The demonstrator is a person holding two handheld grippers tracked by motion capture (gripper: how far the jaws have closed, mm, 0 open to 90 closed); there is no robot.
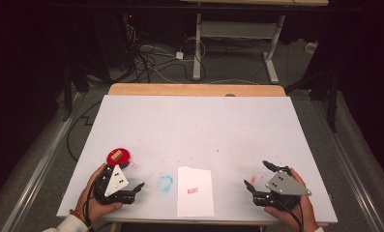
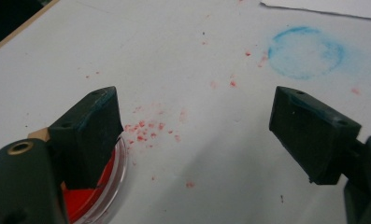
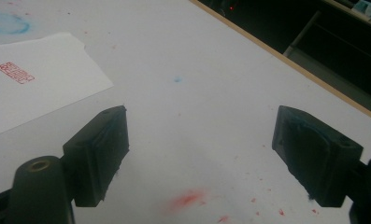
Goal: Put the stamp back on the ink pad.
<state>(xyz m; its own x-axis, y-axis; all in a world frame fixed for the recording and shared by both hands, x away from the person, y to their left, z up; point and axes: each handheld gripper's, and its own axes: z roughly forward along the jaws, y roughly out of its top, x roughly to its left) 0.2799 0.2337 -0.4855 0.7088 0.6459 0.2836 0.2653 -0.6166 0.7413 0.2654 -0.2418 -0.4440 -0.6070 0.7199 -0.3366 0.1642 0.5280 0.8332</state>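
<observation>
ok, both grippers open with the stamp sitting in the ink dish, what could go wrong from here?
1. The small wooden stamp block rests in the round red ink pad dish, right beside the left gripper. A careless reach could tip the block or push the dish.
2. Red ink specks and a blue ring stain already mark the white table cover, so the jaws could pick up ink and smear it.
3. The white paper sheet with a red stamp mark lies loose and may slide.
</observation>
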